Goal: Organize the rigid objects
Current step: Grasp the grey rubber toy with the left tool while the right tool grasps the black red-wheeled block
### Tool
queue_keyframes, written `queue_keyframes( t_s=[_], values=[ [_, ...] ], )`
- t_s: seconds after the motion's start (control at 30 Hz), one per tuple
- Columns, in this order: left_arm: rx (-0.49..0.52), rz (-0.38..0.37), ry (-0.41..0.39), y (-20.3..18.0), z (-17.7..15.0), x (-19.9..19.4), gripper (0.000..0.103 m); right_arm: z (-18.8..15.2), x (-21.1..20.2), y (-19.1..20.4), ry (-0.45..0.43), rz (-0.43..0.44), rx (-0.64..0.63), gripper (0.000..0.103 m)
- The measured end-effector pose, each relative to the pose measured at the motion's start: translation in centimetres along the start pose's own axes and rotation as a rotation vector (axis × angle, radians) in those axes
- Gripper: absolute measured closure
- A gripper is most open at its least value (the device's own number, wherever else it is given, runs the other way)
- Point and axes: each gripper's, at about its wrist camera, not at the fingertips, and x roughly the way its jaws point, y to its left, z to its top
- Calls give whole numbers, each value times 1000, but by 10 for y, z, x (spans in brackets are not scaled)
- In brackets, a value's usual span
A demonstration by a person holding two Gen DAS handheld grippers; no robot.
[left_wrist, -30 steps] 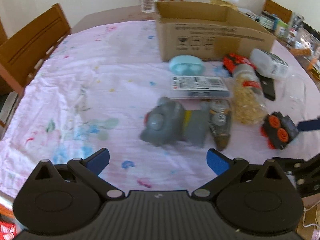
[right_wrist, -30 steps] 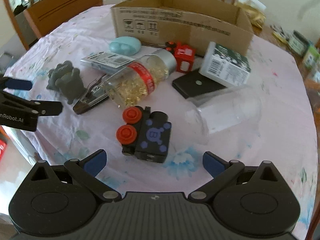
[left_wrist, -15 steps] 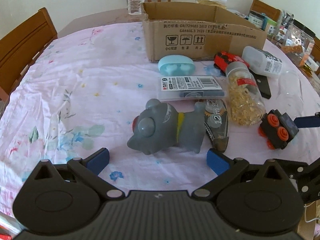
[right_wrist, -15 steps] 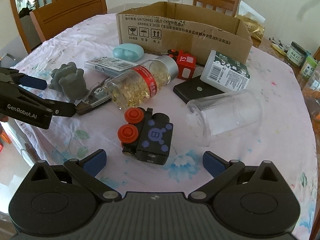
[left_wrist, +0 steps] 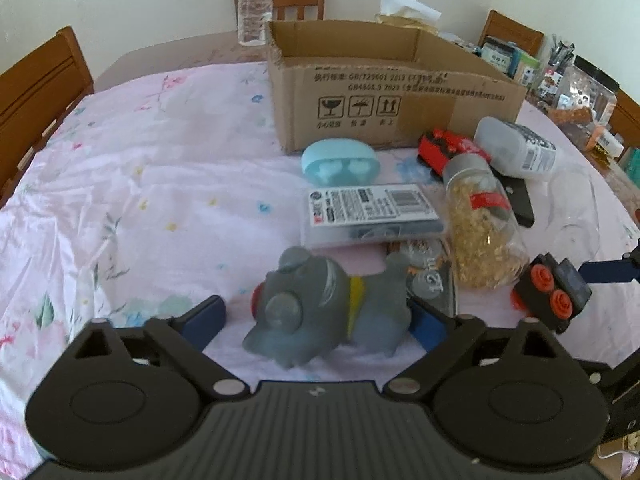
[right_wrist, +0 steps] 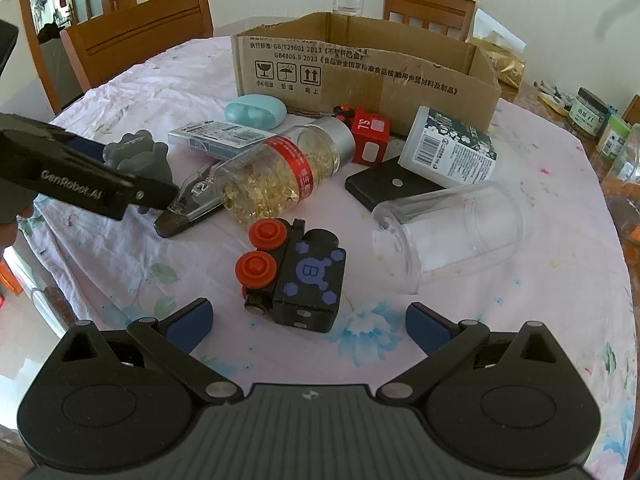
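A grey rubber animal toy [left_wrist: 320, 316] with a yellow collar lies on its side on the pink floral tablecloth [left_wrist: 140, 200]. My left gripper [left_wrist: 316, 320] straddles it and its jaws are closing; the right pad sits at the toy's rear, while the left pad still stands apart from its head. The right wrist view shows the same toy [right_wrist: 136, 156] behind the left gripper's arm [right_wrist: 80, 180]. My right gripper [right_wrist: 306, 324] stands open just short of a black toy engine with red wheels [right_wrist: 296, 272], touching nothing.
An open cardboard box [left_wrist: 384, 80] stands at the back. Before it lie a light-blue case [left_wrist: 340, 160], a flat labelled packet [left_wrist: 372, 212], a capsule jar [right_wrist: 280, 172], a red toy [right_wrist: 370, 136], a white bottle [right_wrist: 448, 148], a black pad [right_wrist: 384, 188] and a clear jar [right_wrist: 452, 236]. Chairs ring the table.
The left gripper has moved in over the grey toy and its fingers have drawn closer together around it. The right gripper has edged nearer the black engine, staying open.
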Motion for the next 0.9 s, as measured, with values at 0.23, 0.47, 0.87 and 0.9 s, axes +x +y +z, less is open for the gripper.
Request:
queue_keyframes(
  t_s=[0.23, 0.47, 0.87, 0.9],
  values=[
    [4, 5, -6, 2, 2, -4, 30, 5, 1, 3, 20, -5, 12, 0],
    [-25, 25, 7, 12, -2, -9, 29, 15, 6, 22, 2, 45, -32, 7],
    [-31, 40, 4, 10, 0, -6, 29, 22, 4, 15, -25, 6, 52, 33],
    [-30, 42, 4, 10, 0, -6, 29, 22, 4, 15, -26, 0, 55, 34]
  ],
)
